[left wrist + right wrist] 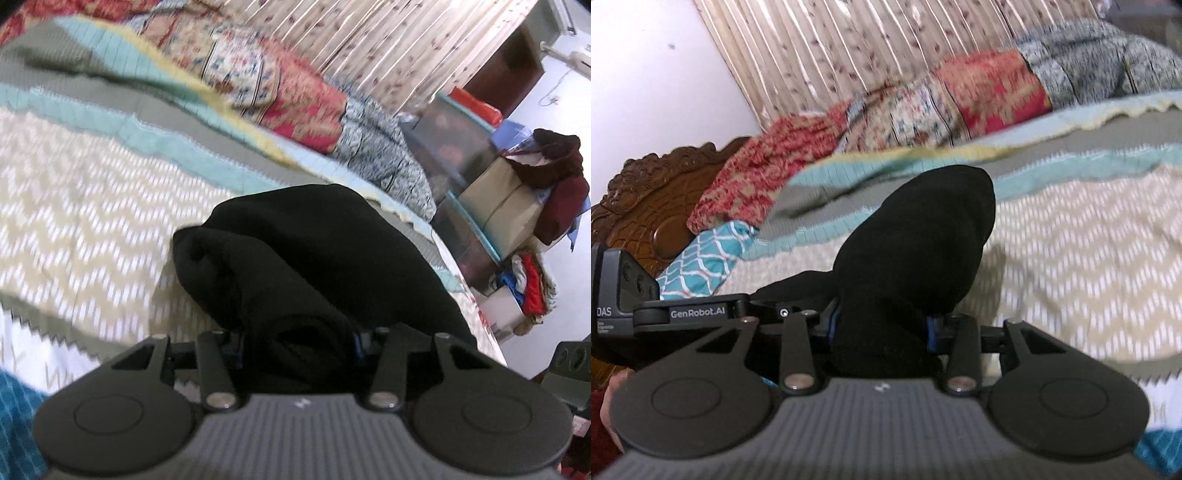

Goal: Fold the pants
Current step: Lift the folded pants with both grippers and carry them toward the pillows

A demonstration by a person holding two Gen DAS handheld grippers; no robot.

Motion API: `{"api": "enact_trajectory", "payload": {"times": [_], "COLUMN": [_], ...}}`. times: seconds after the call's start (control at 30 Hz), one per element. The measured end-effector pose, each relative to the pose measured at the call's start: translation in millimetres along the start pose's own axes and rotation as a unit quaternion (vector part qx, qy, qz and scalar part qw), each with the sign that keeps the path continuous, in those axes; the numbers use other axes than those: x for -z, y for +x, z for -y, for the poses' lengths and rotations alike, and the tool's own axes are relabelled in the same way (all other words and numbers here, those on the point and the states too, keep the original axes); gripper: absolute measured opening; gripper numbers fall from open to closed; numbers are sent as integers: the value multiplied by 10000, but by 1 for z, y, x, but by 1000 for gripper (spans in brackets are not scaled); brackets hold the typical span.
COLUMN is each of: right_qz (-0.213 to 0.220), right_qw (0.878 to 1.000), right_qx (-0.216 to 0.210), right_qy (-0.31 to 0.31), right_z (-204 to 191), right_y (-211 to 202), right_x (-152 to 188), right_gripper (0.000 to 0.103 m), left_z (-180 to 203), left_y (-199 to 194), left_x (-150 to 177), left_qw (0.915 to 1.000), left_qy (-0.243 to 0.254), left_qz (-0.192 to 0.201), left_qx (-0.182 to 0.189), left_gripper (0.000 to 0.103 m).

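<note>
The black pants (314,236) are bunched into a thick roll that rises off the chevron bedspread (92,206). In the left wrist view my left gripper (299,343) is shut on one end of the roll, and the cloth fills the gap between its fingers. In the right wrist view the pants (923,229) stand up as a dark hump, and my right gripper (881,325) is shut on the cloth at its base. The left gripper's body (694,314) shows close by on the left there. The fingertips are hidden by cloth.
Folded patterned quilts (295,99) and a pillow (240,74) lie along the far side of the bed before a floral curtain (849,48). A carved wooden headboard (653,199) stands at one end. Boxes and piled clothes (517,206) crowd the floor beyond the bed's edge.
</note>
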State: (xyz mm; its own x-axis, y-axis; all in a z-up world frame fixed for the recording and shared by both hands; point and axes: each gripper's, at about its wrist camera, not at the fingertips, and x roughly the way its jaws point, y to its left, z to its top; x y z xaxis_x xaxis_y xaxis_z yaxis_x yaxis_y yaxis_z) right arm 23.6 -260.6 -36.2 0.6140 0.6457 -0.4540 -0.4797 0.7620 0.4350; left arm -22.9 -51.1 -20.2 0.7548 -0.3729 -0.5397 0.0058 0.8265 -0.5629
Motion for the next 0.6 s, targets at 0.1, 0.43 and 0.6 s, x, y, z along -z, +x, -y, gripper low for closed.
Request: {"api": "enact_trajectory", "payload": {"times": [0.1,0.43,0.6], "right_qz": [-146,-909,-943], "right_qw": [9999,9938,9935], "right_qx": [80,410,457], "right_qy": [31,485,444], "right_z": [9,29,29], "right_y": [11,29,26], "right_x": [3,31,25], "right_gripper": [43,52,87], "left_z": [-7,-35,-55], "left_y": [11,34,23], "left_x": [-1,25,12], "left_qw": [9999,9960,9958], "left_qy": [-59,-265,-469], "left_qz": [-133,-673,-528], "left_qx": [-89,-527,-584], "left_gripper": [44,86,102]}}
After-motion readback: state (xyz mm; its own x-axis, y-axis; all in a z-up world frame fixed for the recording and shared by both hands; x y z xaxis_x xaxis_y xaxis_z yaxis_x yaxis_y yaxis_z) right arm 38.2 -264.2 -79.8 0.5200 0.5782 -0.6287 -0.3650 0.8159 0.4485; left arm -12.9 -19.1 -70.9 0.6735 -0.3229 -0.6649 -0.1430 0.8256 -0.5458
